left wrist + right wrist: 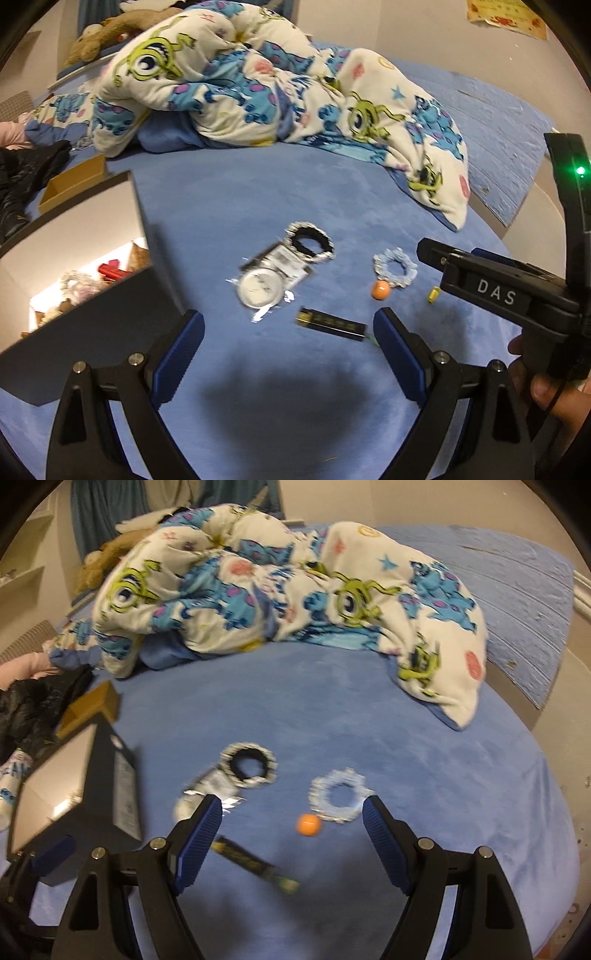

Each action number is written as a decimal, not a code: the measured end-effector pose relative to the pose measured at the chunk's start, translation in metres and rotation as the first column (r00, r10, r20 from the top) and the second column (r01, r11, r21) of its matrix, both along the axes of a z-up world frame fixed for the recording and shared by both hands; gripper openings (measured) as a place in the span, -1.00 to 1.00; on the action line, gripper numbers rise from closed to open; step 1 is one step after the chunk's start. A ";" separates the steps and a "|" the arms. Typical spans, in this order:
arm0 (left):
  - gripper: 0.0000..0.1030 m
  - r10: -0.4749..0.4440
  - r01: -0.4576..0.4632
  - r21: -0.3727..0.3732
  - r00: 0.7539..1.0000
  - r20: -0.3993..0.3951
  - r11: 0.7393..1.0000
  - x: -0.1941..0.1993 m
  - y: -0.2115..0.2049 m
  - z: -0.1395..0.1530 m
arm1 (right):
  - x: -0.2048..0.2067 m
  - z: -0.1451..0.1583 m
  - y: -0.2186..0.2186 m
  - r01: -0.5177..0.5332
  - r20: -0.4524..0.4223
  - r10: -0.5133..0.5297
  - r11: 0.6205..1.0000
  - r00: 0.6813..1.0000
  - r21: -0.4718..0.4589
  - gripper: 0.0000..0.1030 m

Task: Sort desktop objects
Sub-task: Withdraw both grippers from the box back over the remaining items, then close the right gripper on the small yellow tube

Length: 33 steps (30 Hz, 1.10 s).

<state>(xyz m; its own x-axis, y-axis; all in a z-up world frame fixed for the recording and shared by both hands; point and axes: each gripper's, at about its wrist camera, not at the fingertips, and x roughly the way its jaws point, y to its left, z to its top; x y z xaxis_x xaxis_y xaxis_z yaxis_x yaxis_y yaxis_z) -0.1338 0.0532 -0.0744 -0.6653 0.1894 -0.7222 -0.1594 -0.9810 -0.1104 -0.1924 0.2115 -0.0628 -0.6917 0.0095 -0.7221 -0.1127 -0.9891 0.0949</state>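
Note:
Small objects lie on a blue bed sheet (229, 206): a black-and-silver scrunchie (310, 242) (251, 770), a round silver tin in torn wrapping (260, 288) (207, 794), a pale blue scrunchie (395, 267) (338, 794), an orange ball (381, 290) (308, 824), a black and gold bar (330, 324) (251, 862) and a tiny yellow piece (434, 295). My left gripper (288, 347) is open above the sheet, nothing between its fingers. My right gripper (291, 830) is also open and holds nothing; it shows from the side as right gripper (491, 288) in a hand.
An open dark box (85, 273) (74, 794) holding small items stands at the left. A brown cardboard box (70, 184) and black clothing (26, 177) lie behind it. A bunched cartoon blanket (258, 85) (277, 590) fills the far side.

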 end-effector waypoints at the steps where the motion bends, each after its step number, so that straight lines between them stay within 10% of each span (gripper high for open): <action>1: 0.82 -0.015 0.015 0.002 1.000 0.008 1.000 -0.001 0.006 -0.003 | 0.000 -0.004 0.007 0.010 0.008 -0.010 1.000 1.000 -0.001 0.57; 33: 0.82 -0.159 0.158 0.013 0.981 0.112 0.987 -0.010 0.053 -0.068 | -0.017 -0.102 0.072 0.130 0.130 -0.134 0.991 0.982 0.044 0.52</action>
